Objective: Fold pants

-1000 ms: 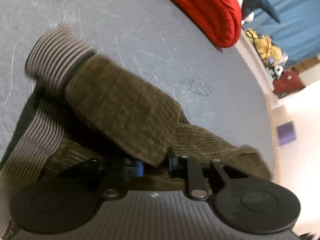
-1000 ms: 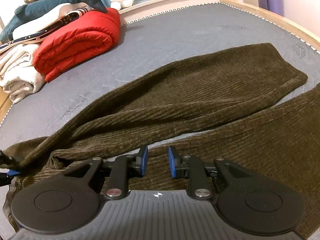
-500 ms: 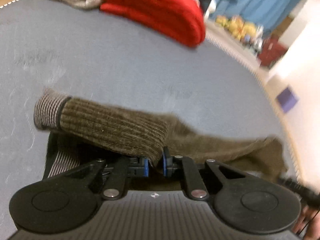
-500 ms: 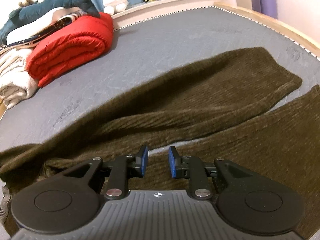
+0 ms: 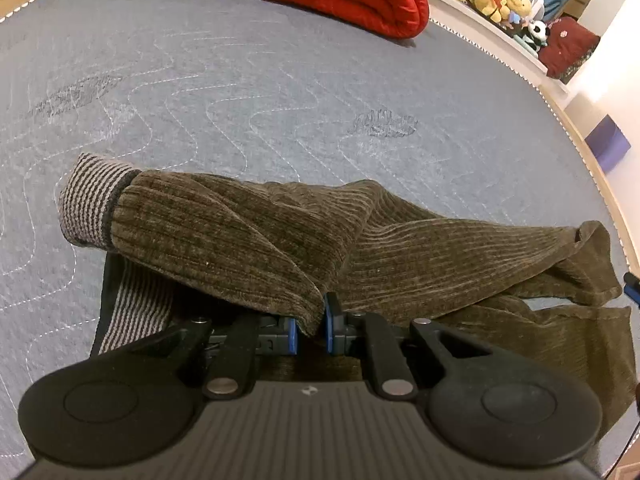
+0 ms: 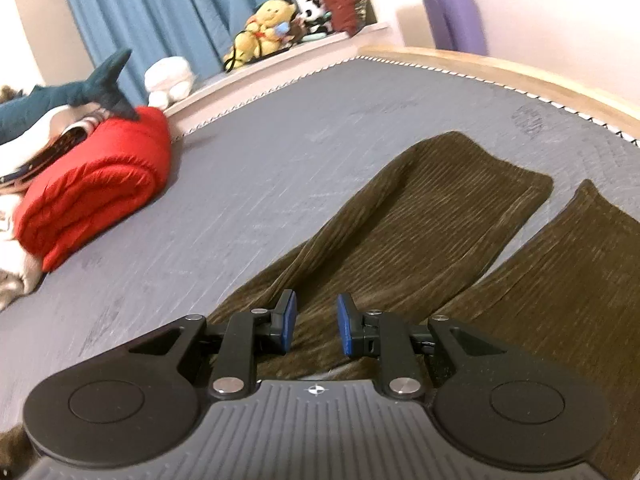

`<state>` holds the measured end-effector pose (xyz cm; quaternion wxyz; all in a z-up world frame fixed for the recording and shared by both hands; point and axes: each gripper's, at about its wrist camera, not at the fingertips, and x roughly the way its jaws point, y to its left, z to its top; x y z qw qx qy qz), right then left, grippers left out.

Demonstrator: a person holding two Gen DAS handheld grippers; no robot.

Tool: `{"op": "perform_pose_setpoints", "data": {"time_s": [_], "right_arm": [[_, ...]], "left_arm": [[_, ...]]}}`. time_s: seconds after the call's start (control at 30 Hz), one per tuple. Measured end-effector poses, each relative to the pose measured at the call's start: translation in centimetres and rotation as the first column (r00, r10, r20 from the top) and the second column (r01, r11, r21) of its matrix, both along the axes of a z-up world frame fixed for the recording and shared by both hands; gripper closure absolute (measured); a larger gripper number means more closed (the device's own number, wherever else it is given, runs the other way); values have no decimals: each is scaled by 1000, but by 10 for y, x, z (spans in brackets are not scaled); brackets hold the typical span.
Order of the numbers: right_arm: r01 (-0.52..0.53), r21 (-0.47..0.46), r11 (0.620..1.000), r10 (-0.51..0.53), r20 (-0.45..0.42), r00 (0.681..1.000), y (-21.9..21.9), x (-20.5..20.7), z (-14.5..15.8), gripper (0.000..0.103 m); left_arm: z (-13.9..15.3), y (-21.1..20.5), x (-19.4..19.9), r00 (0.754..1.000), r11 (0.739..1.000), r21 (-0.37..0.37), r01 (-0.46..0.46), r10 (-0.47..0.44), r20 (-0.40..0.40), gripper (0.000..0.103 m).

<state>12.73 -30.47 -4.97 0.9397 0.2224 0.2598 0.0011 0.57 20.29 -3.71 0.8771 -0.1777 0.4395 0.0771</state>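
left gripper (image 5: 311,326) pinching pants (image 5: 248,236), right gripper (image 6: 317,330) apparently empty

Spread on the mattress (image 5: 248,92): pants (image 5: 420,240), waistband (image 5: 90,200) out to the left in the left wrist view, fabric folded over and pinched between the left gripper (image 5: 311,322) pads. Right gripper (image 6: 316,324) poised above one leg, jaws apart; second leg just beside it to the right. Rolled quilt (image 6: 92,184) far left on the mattress, plush toys (image 6: 264,28) on the ledge behind
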Motion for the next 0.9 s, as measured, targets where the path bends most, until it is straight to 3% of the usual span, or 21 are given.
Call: {"op": "perform_pose_setpoints", "data": {"time_s": [0.13,0.33,0.47,0.57,0.77,0.9], "right_arm": [[22,11,1000,-22,7,1000,-9,12,-6,82],[7,106,994,-10,33,999,-26,35,-12,81],[-10,201,979,3,36,999,-40,52,-20,77],[-4,220,975,5,-8,1000,-45,72,-31,67],[-3,259,966,18,-55,998,-43,106,-55,66],[-23,238,971,37,-57,998,-31,125,-58,66]], "left_arm": [[4,-2,-1,1000,999,33,13,-13,4,89],[22,0,-14,993,993,88,-80,72,94,90],[4,5,-12,997,997,21,-74,74,0,90],[4,-3,-10,999,996,77,-40,40,1,90],[2,-3,-8,1000,995,94,-28,29,-3,90],[2,-6,-8,1000,994,104,-21,22,-9,90]]}}
